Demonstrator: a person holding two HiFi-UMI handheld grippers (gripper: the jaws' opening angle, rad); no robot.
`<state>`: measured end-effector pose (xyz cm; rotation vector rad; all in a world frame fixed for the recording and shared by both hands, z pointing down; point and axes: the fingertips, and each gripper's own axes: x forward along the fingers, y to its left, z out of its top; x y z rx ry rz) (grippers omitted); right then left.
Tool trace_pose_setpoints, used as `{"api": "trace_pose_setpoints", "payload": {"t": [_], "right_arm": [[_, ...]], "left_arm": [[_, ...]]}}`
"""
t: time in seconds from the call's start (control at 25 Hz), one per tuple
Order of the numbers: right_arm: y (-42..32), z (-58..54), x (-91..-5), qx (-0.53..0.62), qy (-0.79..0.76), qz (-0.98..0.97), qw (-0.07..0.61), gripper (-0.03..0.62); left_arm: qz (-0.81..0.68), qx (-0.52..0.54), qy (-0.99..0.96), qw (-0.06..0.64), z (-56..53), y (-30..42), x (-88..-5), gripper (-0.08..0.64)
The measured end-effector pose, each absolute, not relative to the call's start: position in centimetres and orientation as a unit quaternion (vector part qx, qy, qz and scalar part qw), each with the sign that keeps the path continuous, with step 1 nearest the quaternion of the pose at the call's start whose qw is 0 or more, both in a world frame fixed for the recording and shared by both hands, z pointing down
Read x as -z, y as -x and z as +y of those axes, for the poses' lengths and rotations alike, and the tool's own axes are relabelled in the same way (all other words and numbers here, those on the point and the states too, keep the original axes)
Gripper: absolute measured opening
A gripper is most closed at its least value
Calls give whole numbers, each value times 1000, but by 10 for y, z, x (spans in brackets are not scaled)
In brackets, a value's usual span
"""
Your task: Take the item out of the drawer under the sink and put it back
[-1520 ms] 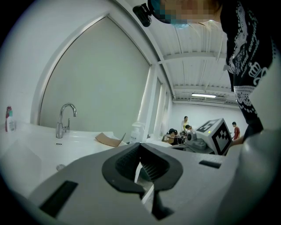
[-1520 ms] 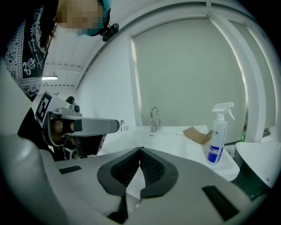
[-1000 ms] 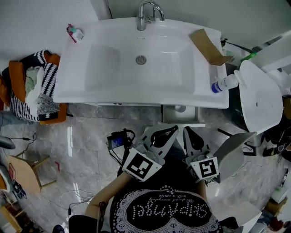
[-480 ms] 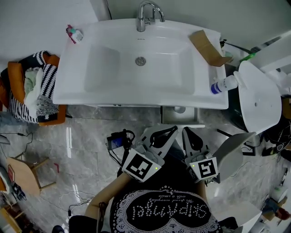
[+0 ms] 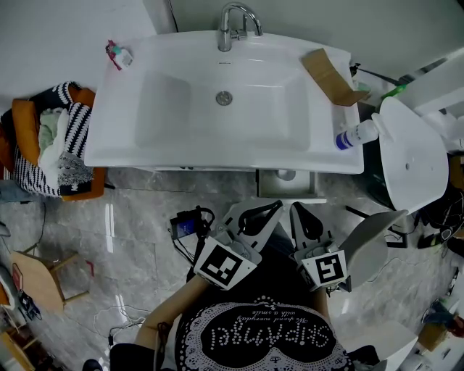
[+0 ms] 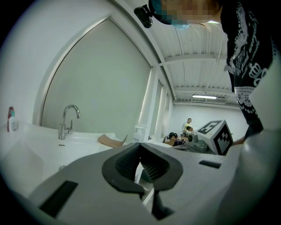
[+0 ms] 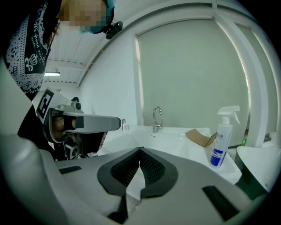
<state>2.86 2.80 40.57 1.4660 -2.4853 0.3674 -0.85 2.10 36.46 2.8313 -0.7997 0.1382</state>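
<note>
The white sink [image 5: 225, 94] fills the top of the head view. Under its front edge a narrow drawer [image 5: 288, 191] stands pulled out; a small pale round item [image 5: 286, 174] shows in it, too small to identify. Both grippers hang close to the person's body, short of the drawer. My left gripper [image 5: 278, 206] is shut with nothing between its ribbed pads [image 6: 151, 166]. My right gripper [image 5: 296, 207] is shut and empty too, its pads [image 7: 151, 169] meeting at the tips. In the right gripper view the left gripper [image 7: 83, 124] shows beside it.
On the sink's right side lie a piece of cardboard [image 5: 330, 72] and a spray bottle [image 5: 357, 135]; a faucet [image 5: 233, 22] stands at the back. A basket of clothes [image 5: 58, 138] sits on the left, white chairs [image 5: 413, 152] on the right, a wooden stool [image 5: 40, 275] lower left.
</note>
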Motion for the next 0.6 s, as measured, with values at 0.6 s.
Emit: {"api": "trace_pose_setpoints", "payload": {"t": [0.6], "right_arm": [[-25, 31, -405, -119, -501, -849, 117, 18]], "left_arm": [[-269, -42, -958, 95, 24, 12, -363, 3]]}}
